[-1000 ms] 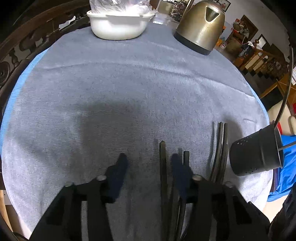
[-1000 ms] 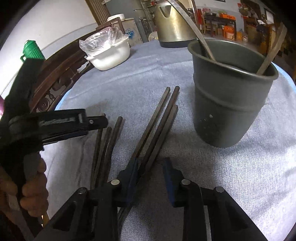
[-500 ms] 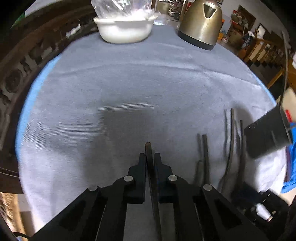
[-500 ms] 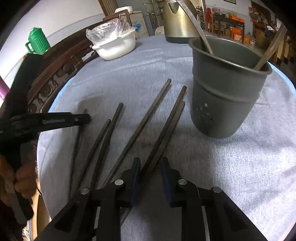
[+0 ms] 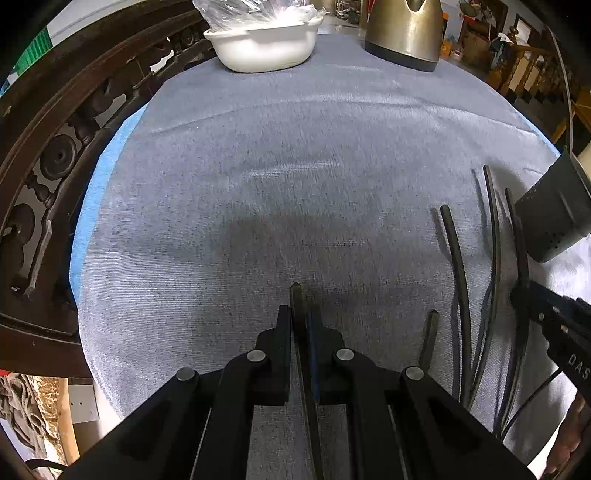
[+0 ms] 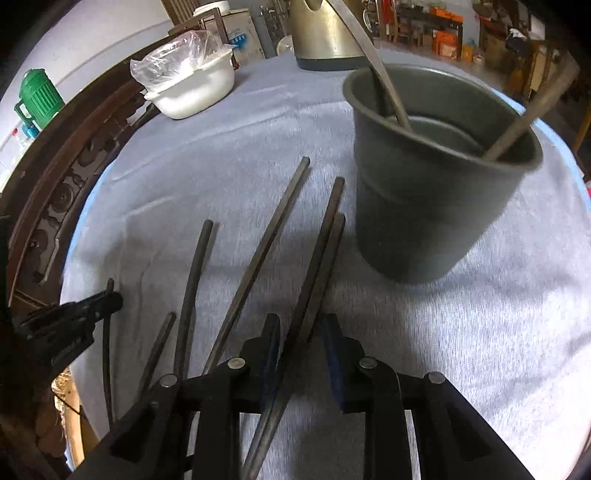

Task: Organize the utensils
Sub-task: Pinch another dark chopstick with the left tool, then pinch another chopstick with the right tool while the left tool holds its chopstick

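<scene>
Several dark chopsticks lie on the grey cloth point(image 5: 258, 166). My left gripper point(image 5: 301, 314) is shut on one chopstick point(image 5: 295, 295), whose tip pokes out past the pads. The same gripper point(image 6: 107, 299) shows at the left edge of the right wrist view. My right gripper point(image 6: 301, 328) stands narrowly open astride a pair of chopsticks point(image 6: 321, 251) lying side by side on the cloth; its pads do not press on them. Just beyond stands the dark grey utensil holder point(image 6: 424, 221), upright, with a metal handle point(image 6: 369, 55) and a wooden one point(image 6: 535, 103) in it. Loose chopsticks point(image 6: 258, 251) lie to the left.
A white bowl point(image 5: 266, 48) with a plastic bag in it and a metal kettle point(image 5: 406, 33) stand at the table's far side. A carved dark wooden rail point(image 5: 55, 147) runs along the left edge. A green jug point(image 6: 37, 99) stands beyond it.
My left gripper has shut on a single chopstick and carried it leftward, away from the other chopsticks. The right gripper's jaws narrowed slightly around the pair and it has barely moved.
</scene>
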A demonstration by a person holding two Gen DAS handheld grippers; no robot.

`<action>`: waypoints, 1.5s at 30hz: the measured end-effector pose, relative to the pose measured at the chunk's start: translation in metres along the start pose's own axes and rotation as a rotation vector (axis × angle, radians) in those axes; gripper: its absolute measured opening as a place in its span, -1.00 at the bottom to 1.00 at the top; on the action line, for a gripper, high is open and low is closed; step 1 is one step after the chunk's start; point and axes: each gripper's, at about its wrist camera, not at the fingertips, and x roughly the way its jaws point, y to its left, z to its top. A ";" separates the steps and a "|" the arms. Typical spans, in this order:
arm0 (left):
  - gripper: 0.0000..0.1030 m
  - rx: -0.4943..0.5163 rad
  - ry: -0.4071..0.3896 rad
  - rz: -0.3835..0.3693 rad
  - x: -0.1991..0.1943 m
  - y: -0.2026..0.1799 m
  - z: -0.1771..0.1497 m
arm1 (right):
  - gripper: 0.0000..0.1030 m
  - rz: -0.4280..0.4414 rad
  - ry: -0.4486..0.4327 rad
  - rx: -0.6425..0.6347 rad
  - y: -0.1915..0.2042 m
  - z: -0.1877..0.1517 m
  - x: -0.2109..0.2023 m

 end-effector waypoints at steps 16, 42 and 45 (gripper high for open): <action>-0.82 0.048 -0.022 0.037 0.001 -0.009 0.002 | -0.66 0.056 0.020 -0.077 -0.016 -0.015 -0.011; -0.81 -0.020 -0.057 -0.178 -0.003 0.009 -0.007 | -0.75 0.165 -0.034 0.084 -0.035 -0.015 -0.009; -0.81 -0.061 -0.045 -0.214 -0.006 0.018 -0.009 | -0.75 0.206 -0.043 0.064 -0.030 -0.017 -0.015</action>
